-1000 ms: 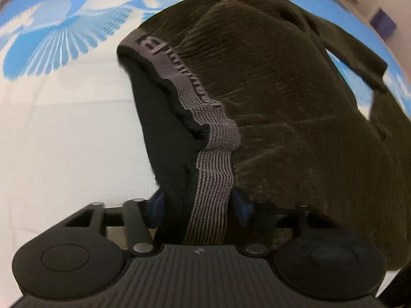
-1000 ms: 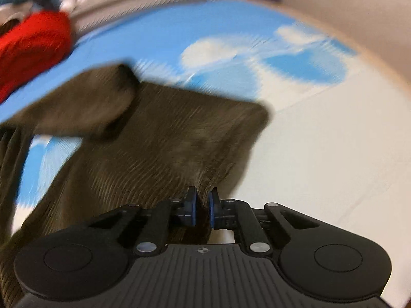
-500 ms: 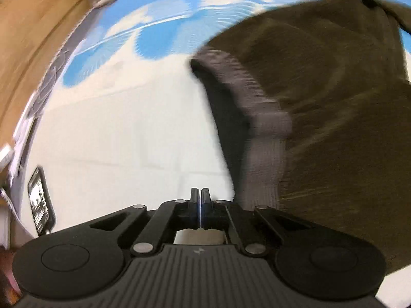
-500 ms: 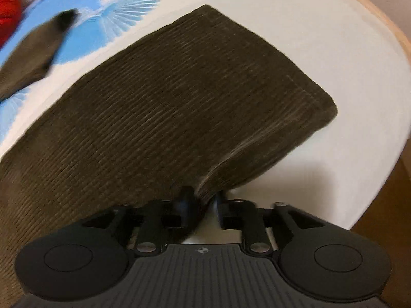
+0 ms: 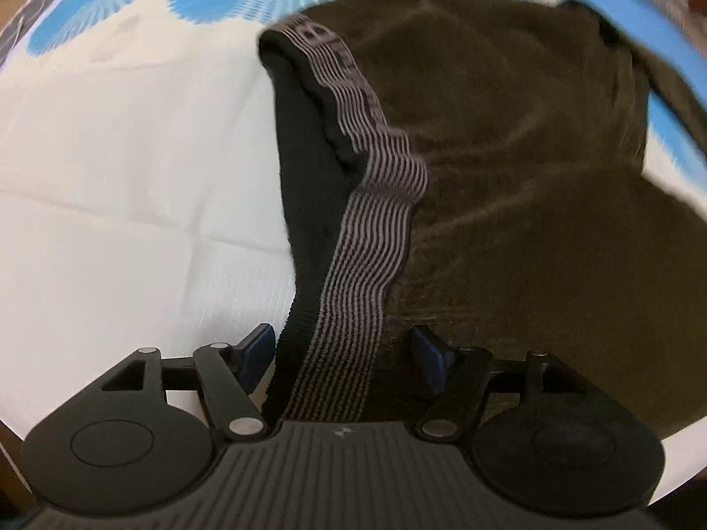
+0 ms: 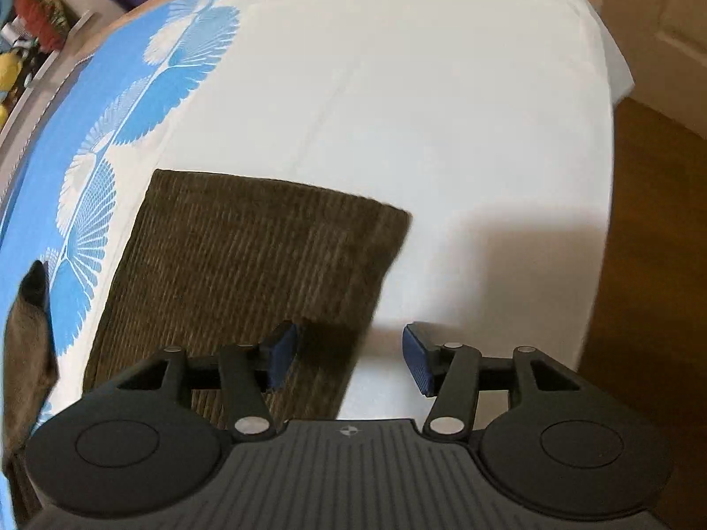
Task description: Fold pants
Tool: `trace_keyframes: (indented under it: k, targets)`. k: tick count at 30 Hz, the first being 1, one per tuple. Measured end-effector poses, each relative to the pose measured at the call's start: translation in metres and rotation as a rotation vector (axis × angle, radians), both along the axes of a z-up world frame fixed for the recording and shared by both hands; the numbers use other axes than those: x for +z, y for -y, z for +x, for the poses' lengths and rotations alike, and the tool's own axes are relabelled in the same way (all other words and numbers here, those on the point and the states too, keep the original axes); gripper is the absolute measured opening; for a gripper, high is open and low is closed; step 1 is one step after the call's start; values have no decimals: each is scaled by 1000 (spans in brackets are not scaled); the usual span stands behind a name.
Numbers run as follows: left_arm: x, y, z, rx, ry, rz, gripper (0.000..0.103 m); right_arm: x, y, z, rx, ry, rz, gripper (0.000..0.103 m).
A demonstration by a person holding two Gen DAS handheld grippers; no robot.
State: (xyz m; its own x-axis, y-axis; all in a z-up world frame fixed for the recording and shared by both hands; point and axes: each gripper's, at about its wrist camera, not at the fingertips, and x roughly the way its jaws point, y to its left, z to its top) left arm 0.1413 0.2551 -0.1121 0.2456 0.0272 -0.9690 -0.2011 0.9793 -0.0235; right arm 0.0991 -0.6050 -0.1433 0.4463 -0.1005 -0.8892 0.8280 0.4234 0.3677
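Your left gripper (image 5: pixel 339 355): pointing steeply down, jaws opening, blue pads clear of striped waistband (image 5: pixel 353 309) running between them. Your right gripper (image 6: pixel 349 357): angled down, jaws opening, pants leg (image 6: pixel 247 274) edge under gap, pads not pressing.

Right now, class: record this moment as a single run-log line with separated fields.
left gripper: jaws opening, striped grey waistband between | right gripper: jaws opening over hem | dark olive corduroy pants: flat on white-and-blue bedsheet
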Motion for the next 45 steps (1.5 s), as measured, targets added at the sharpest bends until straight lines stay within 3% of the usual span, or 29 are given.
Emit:
trace_keyframes:
  k: [1,2,4,6,8,11,13,15,17,18,19,20,21,24,28,30,31,32,33,34,36,37,40,45]
  targets:
    - [-3,2,1,-13,-4,9,74,-1,-2,5,17,-16,-25,36]
    - [-4,4,2,-21,-3,13,73,0,-4,8,32,-35,-51,12]
    - [-3,6,1,-42,4,-5,62,-1,-7,9,47,-33,-65,7]
    - [1,11,-3,-88,17,22,44,3,-6,13,46,-27,-99,6]
    - [7,19,-9,-150,34,57,33,9,-6,10,45,-37,-143,0]
    - [14,34,-21,-251,34,174,14,24,-2,0,-27,-179,-321,0]
    - [17,36,-27,-275,25,194,13,23,5,-2,-16,-184,-303,0]
    - [20,35,-30,-270,24,188,14,12,6,-1,60,-136,-178,0]
    - [25,33,-27,-237,32,173,16,10,4,-1,68,-49,-94,7]
    - [28,32,-23,-210,38,166,19,11,1,2,97,-35,-78,15]
    - [31,33,-19,-183,49,165,21,10,-3,6,124,-44,-71,39]
    - [34,30,-17,-158,58,155,32,7,-7,9,138,-60,-61,61]
    - [36,27,-16,-135,64,137,47,5,-9,11,140,-68,-45,65]
    - [31,22,-10,-101,50,64,62,-1,-10,16,116,-64,-3,65]
    - [17,34,-8,-166,1,82,63,-1,-18,21,112,-76,-29,66]
    - [12,38,-7,-194,3,104,65,0,-21,25,137,-90,-71,62]
    - [11,40,-5,-201,9,109,65,0,-22,30,157,-94,-98,45]
    - [11,40,-4,-205,15,111,65,0,-20,36,179,-91,-116,20]
    - [9,40,-2,-207,20,110,64,1,-20,37,195,-87,-129,11]
    - [8,40,0,-211,24,107,62,2,-19,37,202,-72,-124,11]
    - [8,40,1,-225,33,119,41,6,-18,37,194,-61,-134,9]
    - [9,39,0,-234,34,126,38,9,-17,36,188,-59,-148,9]
    - [10,42,-4,-265,51,127,15,17,-13,26,147,-72,-182,8]
    - [24,43,-18,-299,73,162,12,24,-11,13,97,-113,-217,8]
